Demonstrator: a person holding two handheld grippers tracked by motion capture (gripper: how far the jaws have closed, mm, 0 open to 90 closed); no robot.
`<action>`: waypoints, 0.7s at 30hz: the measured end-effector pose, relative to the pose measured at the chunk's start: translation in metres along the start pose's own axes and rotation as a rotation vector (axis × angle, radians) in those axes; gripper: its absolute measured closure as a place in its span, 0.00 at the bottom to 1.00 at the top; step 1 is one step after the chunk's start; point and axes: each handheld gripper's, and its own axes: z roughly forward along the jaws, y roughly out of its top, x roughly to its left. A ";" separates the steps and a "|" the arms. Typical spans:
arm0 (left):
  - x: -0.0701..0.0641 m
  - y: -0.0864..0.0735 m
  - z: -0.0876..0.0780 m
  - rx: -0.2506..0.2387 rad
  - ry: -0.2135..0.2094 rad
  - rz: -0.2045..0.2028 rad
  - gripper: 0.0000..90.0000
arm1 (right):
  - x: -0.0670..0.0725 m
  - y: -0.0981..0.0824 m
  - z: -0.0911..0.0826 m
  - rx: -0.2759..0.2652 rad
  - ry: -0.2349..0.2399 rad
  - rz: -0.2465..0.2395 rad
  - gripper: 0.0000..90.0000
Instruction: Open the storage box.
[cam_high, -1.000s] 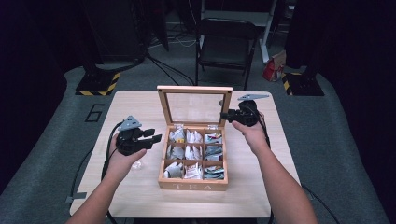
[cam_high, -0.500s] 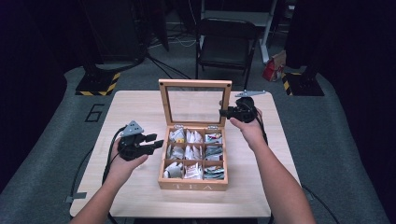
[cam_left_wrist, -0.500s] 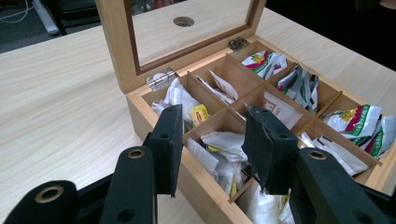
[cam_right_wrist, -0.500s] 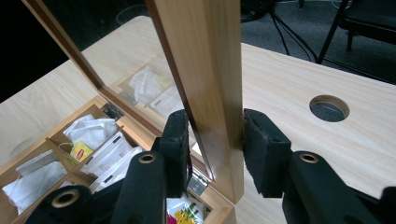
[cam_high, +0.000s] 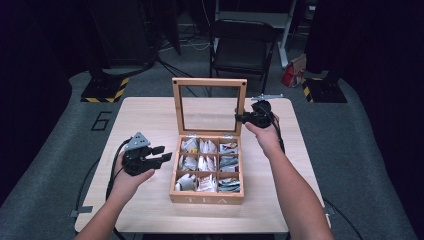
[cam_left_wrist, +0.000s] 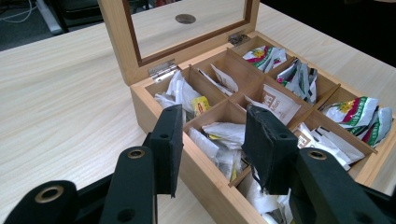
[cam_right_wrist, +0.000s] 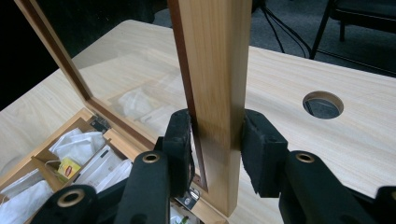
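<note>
Standing on a pale wooden table (cam_high: 145, 120), the tea box (cam_high: 207, 192) has its lid (cam_high: 242, 107) clamped by the right gripper (cam_high: 239, 118); left gripper (cam_high: 165, 153) spread, empty.

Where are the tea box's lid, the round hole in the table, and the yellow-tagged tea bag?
lid (cam_right_wrist: 215, 84), right gripper view, its wooden side rail
round hole (cam_right_wrist: 322, 103), right gripper view, its opening
yellow-tagged tea bag (cam_left_wrist: 201, 105), left gripper view, its yellow tag
</note>
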 end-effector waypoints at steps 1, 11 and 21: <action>0.000 -0.001 0.000 -0.001 0.000 0.000 0.64 | -0.001 0.000 0.001 -0.001 -0.002 -0.001 0.72; -0.002 -0.009 0.002 0.004 -0.012 -0.016 0.64 | 0.002 0.001 0.007 0.004 -0.040 -0.010 0.67; -0.003 -0.016 0.005 0.003 -0.016 -0.037 0.64 | 0.005 0.000 0.007 0.017 -0.061 -0.007 0.64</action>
